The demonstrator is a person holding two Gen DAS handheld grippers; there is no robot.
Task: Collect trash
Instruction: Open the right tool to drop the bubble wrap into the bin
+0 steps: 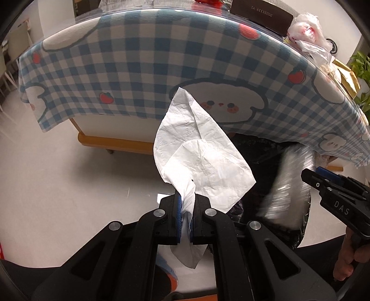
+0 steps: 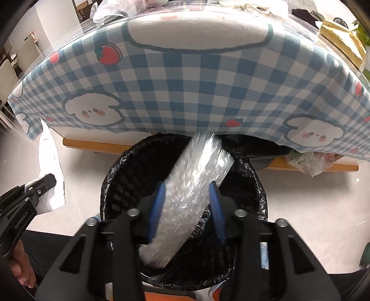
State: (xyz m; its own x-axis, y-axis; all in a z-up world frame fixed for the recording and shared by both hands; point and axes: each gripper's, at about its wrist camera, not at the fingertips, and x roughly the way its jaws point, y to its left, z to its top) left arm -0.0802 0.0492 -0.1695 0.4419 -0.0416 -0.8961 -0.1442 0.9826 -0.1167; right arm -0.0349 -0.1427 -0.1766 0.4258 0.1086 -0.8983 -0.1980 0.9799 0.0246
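My left gripper (image 1: 186, 208) is shut on a crumpled white tissue (image 1: 198, 150), which stands up from the pads above the pale floor. In the right wrist view the same tissue (image 2: 49, 157) and left gripper (image 2: 49, 179) sit left of the bin. A bin lined with a black bag (image 2: 111, 176) stands under the table edge. My right gripper (image 2: 187, 192) hangs over its mouth, jaws apart. A clear crinkled plastic wrapper (image 2: 196, 180) lies blurred between the blue pads (image 2: 157, 208), loose and slanting down into the bin. The left wrist view shows that wrapper (image 1: 286, 189) beside the right gripper (image 1: 309, 176).
A table with a blue checked cloth (image 2: 185, 81) overhangs the bin. On it lie a brown box (image 1: 261, 11) and plastic bags (image 1: 305, 30). More crumpled plastic (image 2: 309, 162) sits under the table at the right. Chairs (image 2: 25, 55) stand far left.
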